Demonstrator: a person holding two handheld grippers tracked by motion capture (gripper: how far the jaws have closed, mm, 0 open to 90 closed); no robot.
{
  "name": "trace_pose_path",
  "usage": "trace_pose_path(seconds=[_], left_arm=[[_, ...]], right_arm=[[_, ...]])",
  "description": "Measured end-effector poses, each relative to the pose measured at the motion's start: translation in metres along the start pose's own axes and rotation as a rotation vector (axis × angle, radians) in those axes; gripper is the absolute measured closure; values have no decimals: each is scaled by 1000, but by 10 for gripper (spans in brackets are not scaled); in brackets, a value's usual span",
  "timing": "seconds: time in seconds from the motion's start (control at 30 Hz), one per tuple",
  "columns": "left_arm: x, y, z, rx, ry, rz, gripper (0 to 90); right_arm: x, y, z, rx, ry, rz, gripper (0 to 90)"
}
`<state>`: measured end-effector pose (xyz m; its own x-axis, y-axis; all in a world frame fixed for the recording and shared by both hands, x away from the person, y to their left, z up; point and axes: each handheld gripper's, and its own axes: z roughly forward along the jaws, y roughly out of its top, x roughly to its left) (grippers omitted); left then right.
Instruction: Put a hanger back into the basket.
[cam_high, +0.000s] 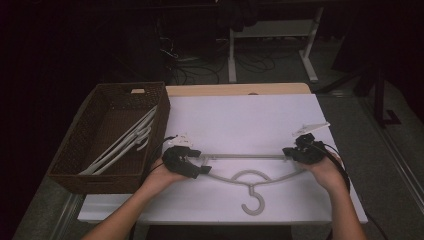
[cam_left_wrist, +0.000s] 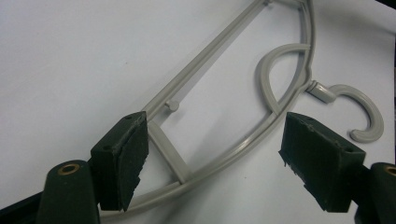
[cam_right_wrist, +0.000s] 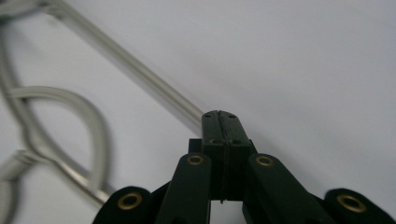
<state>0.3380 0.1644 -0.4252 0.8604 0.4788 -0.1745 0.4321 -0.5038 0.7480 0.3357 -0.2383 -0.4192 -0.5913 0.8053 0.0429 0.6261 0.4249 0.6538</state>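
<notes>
Below me, in the high view, I saw a grey plastic hanger (cam_high: 250, 176) lying flat on the white table (cam_high: 240, 117), low in the centre of the frame, its hook pointing toward the bottom edge. My left gripper (cam_high: 192, 162) sat at the hanger's left end, left of centre, with the hand (cam_high: 162, 175) under it and the forearm coming up from the bottom edge at a slant. Seen from the left gripper view, its jaws stood wide apart, one pad at lower left and the other at lower right, straddling the hanger's (cam_left_wrist: 219, 121) end where the straight bar meets the curved arm. I could not tell for certain whether the left pad (cam_left_wrist: 130, 158) brushed the plastic; the right one was clear of it.

My right gripper (cam_high: 290, 152) lay at the hanger's right end, right of centre, its hand (cam_high: 325, 172) curled around the body. Its jaws were pressed flat together with nothing between them in the right gripper view (cam_right_wrist: 219, 116). The hanger's bar (cam_right_wrist: 135, 74) ran diagonally from upper left and vanished behind the closed tips, so contact there was hidden. The rest of the hanger at that frame's left was smeared with blur.

A brown wicker basket (cam_high: 75, 150) at the left of the high view held more pale hangers (cam_high: 125, 142), their number hard to count in the dim light.
</notes>
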Motion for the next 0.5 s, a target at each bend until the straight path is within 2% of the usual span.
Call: trace_pose_path(seconds=[0.1, 0.2, 0.33, 0.5], left_arm=[[0, 0, 1, 1, -1, -1, 234], [0, 0, 1, 3, -2, 4, 234], [0, -1, 1, 5, -2, 6, 235], [-1, -1, 1, 5, -3, 9, 235]], right_arm=[[-14, -7, 4, 20, -26, 35, 893], [-21, -12, 9, 43, -37, 58, 894], [-26, -14, 14, 58, -70, 71, 893], [-26, -14, 20, 76, -76, 66, 894]])
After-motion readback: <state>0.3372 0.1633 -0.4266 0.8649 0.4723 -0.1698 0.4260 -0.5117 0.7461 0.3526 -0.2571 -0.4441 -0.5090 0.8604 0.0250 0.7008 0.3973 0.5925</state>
